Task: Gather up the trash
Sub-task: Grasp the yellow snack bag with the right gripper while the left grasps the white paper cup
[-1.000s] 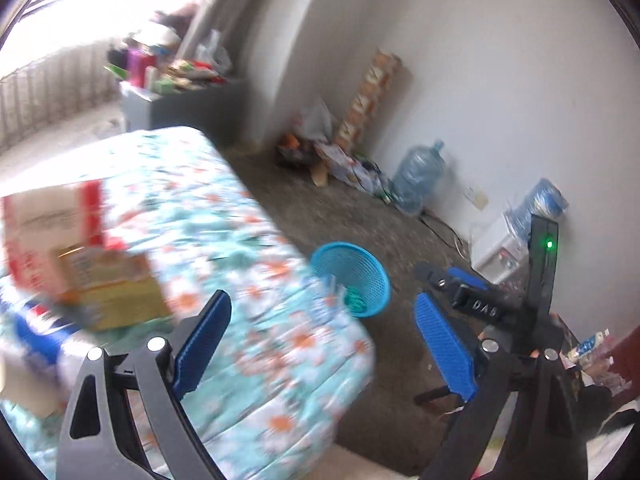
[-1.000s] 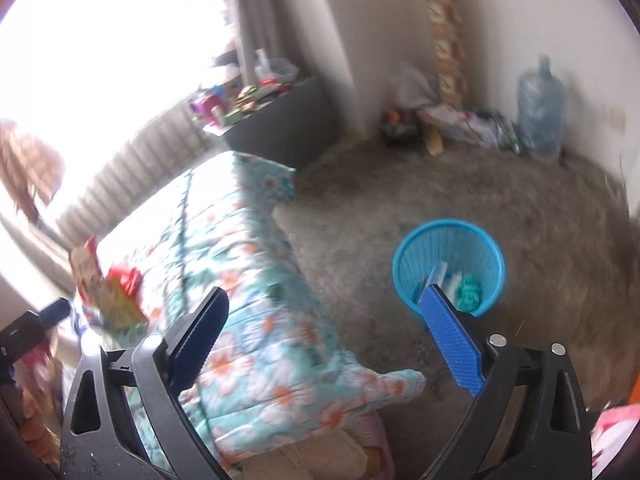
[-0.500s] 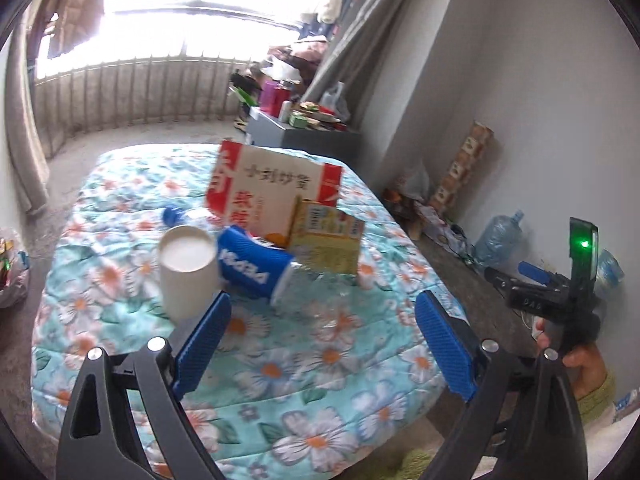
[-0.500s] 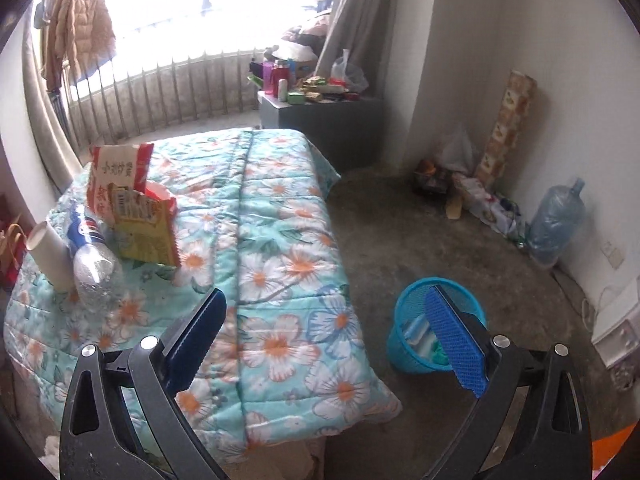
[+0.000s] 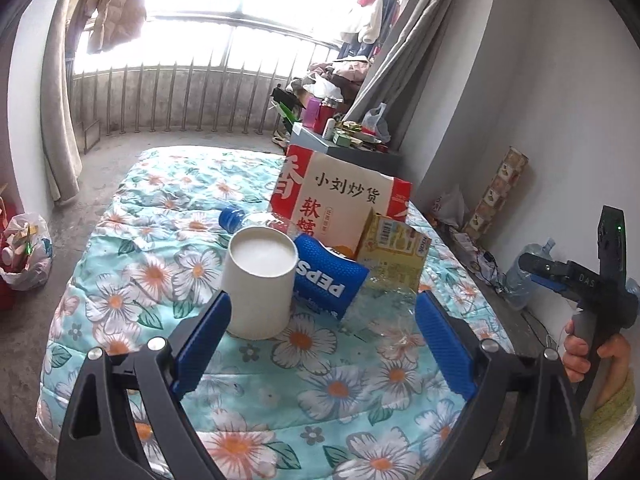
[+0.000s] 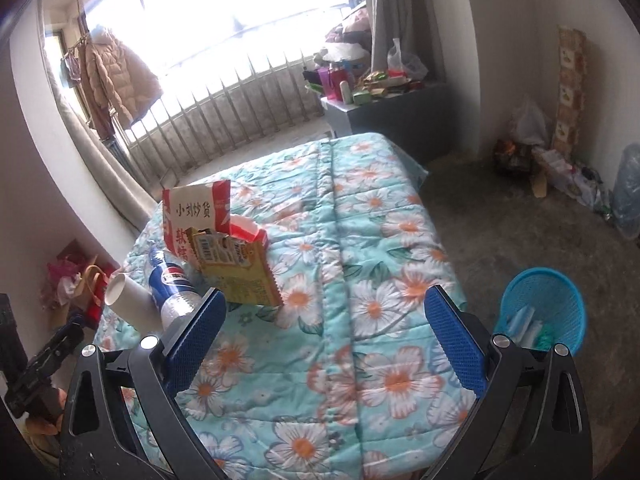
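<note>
Quilted floral bedspread [image 5: 168,280], cylindrical paper cup [image 5: 261,282]

Bright barred window [image 5: 192,60], grey walls [image 5: 560,92], concrete floor [image 6: 520,224].

quilt [image 5: 168,264]: turquoise, white-orange flowers | cup [image 5: 260,282]: white | bottle label [image 5: 328,276]: blue | snack bag [image 5: 340,200]: red-cream | basket [image 6: 540,304]: blue, 3 o'clock
</note>
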Demonstrator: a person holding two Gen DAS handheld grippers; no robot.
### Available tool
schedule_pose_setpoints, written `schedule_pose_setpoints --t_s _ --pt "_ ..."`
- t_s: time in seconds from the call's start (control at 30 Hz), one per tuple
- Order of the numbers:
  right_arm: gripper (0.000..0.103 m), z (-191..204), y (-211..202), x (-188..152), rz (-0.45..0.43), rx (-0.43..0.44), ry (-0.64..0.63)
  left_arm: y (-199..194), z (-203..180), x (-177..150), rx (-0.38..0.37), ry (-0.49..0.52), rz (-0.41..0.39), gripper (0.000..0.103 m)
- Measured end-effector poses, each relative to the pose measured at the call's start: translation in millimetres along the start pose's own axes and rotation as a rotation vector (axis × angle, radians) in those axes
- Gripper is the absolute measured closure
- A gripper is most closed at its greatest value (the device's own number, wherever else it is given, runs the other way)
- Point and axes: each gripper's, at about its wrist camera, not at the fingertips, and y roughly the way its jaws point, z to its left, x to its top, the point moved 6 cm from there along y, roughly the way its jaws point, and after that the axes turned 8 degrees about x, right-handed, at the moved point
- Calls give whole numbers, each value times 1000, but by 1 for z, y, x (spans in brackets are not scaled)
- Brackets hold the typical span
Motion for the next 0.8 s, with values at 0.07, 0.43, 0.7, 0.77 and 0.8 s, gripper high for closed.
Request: schedule_pose_setpoints --t_s 0.07,0.43,0.7,0.77,0.8 --pt "9 3 12 0 29 49 13 7 6 1 23 -3 0 12" --pt "27 22 95 0 189 253 52 55 26 3 20 -32 37 15" --pt "37 23 126 2 234 335 77 69 28 6 20 -17 46 22" --pt "39 26 129 2 239 349 66 71 30 6 21 -20 51 24" --pt "40 27 132 2 244 355 62 73 30 5 22 -22 55 25"
